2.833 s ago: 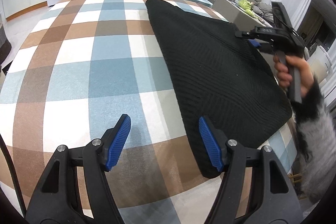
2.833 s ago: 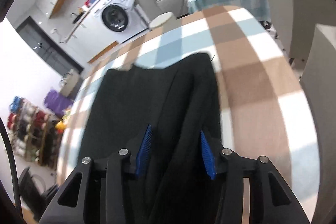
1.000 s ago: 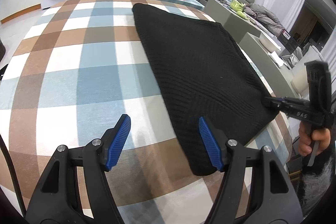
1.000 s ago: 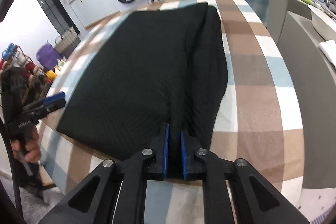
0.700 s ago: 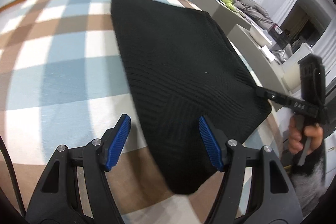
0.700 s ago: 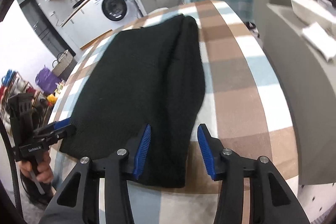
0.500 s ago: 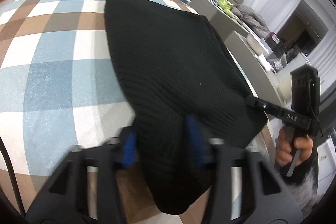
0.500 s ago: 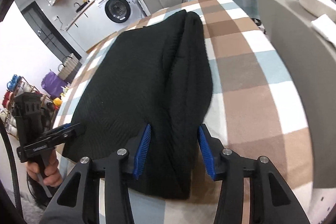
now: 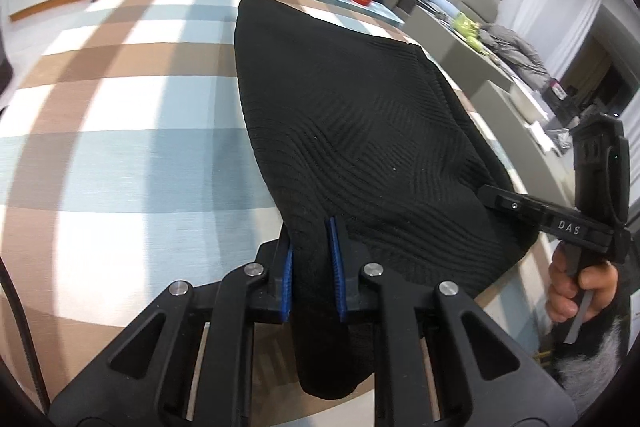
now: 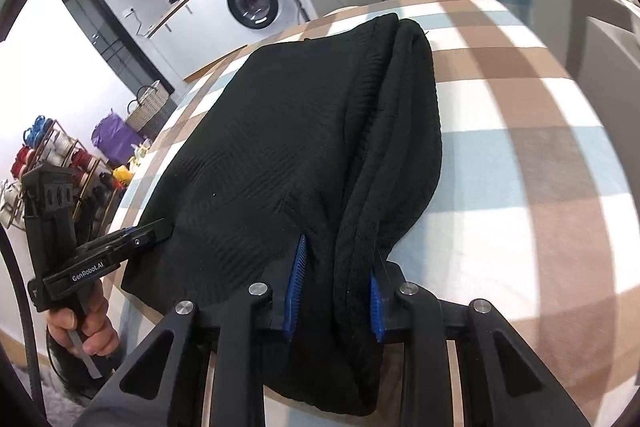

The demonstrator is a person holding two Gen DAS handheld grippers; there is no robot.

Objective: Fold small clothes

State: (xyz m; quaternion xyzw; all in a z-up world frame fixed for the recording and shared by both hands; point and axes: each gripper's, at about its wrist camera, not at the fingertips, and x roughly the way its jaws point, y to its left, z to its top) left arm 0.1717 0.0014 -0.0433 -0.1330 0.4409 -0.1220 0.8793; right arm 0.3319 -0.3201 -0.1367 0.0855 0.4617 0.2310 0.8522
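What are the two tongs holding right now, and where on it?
Both hold the black knit by its near edge: left tongs pinch the near left corner, right tongs the rolled near right corner. Both have just been closing.

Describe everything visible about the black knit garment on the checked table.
The black knit garment is ribbed, with diagonal panels, and lies spread on the checked tablecloth. One long side is doubled over into a thick roll. The left gripper and right gripper, jaws just closing, each pinch a near corner at the table's edge.
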